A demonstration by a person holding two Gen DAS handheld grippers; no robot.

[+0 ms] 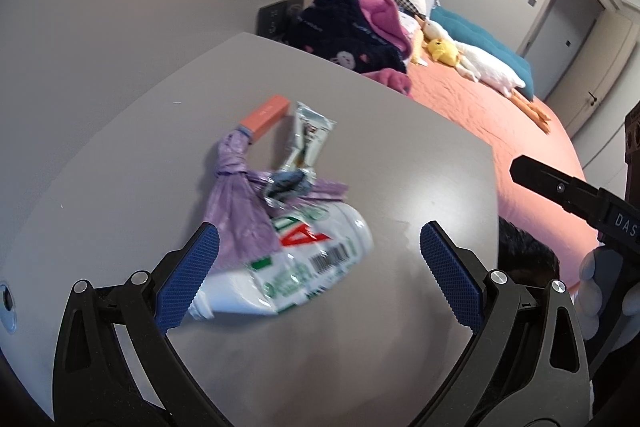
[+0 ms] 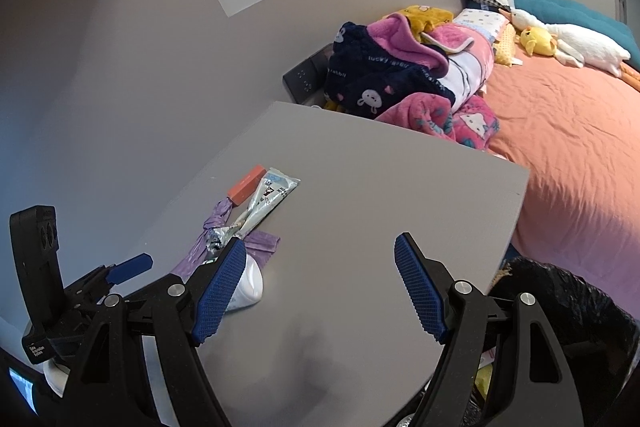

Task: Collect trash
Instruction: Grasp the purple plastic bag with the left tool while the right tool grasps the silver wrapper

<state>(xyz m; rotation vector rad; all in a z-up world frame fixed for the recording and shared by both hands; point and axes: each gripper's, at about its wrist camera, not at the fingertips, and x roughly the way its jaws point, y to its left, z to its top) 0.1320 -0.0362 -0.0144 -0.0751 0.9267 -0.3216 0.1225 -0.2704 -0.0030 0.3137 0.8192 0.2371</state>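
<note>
Left hand-held gripper [image 1: 320,267] hangs released over the near table [image 1: 400,167], jaws wide, nothing pinched; right hand-held gripper [image 2: 320,287] likewise spread and empty. Trash sits left of centre, in one cluster: crushed white bottle [image 1: 292,267] nearest, between my left pads; knotted purple bag [image 1: 240,203] touching it behind; silver wrapper [image 1: 306,139] beyond; orange box [image 1: 266,117] farthest. Black-lined bin [image 2: 560,291] waits off the table's near right edge. My plan: settle the left pads square across the bottle's body, close firmly since it looks slick, and avoid snagging the bag.
</note>
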